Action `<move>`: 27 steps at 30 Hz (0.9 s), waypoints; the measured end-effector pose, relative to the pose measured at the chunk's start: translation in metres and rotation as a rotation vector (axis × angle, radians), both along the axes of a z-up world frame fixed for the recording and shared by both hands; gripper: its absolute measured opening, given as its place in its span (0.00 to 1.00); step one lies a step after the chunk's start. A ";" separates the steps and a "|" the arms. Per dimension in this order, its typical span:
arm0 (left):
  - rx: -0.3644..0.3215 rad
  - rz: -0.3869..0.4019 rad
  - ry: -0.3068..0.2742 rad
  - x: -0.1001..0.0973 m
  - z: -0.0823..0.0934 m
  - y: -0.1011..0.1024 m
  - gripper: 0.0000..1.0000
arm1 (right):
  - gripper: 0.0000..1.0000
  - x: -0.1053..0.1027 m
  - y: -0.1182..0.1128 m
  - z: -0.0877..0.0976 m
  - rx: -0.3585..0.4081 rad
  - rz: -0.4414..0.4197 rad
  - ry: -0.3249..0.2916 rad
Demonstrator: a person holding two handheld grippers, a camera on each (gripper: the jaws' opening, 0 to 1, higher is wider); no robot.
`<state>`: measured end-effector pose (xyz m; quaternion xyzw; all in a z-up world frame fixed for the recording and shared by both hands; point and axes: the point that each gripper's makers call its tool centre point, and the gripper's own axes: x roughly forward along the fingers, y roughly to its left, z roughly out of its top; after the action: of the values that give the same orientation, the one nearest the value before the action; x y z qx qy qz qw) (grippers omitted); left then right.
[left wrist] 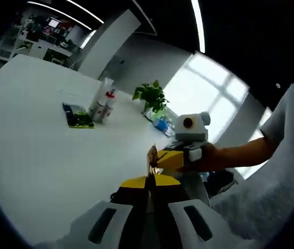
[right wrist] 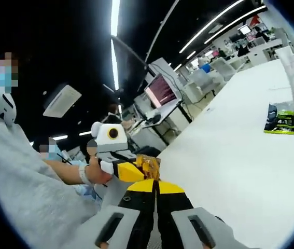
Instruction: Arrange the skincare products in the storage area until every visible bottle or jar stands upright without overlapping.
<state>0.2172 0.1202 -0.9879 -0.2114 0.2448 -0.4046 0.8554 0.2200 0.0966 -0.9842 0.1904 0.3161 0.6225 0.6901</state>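
Observation:
A small golden-brown sachet (left wrist: pixel 152 158) is held in the air between both grippers, above the near edge of the white table (left wrist: pixel 43 155). My left gripper (left wrist: pixel 150 180) is shut, its yellow tips pinching the sachet's lower edge. The right gripper (left wrist: pixel 168 160), held by a hand, comes in from the right and grips the same sachet. In the right gripper view the sachet (right wrist: pixel 148 166) sits just above my shut right gripper (right wrist: pixel 157 181), and the left gripper (right wrist: pixel 128 171) reaches it from the left. A white tube (left wrist: pixel 102 93) and a red-capped bottle (left wrist: pixel 109 104) stand upright far across the table.
A dark and green packet (left wrist: pixel 77 115) lies flat beside the bottles, and shows as the packet (right wrist: pixel 280 120) in the right gripper view. A potted plant (left wrist: pixel 152 96) and a blue item (left wrist: pixel 161 124) sit near the table's far edge. A person's grey sleeve (left wrist: pixel 287 171) is close on the right.

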 end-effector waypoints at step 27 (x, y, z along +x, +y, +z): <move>0.835 -0.017 -0.307 0.016 -0.076 0.029 0.00 | 0.00 0.042 -0.015 -0.029 -0.142 -0.213 0.070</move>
<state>0.2334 0.1489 -1.0642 0.2167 0.2590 -0.3049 0.8905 0.2624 0.0821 -1.0128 0.1952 0.3611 0.5148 0.7526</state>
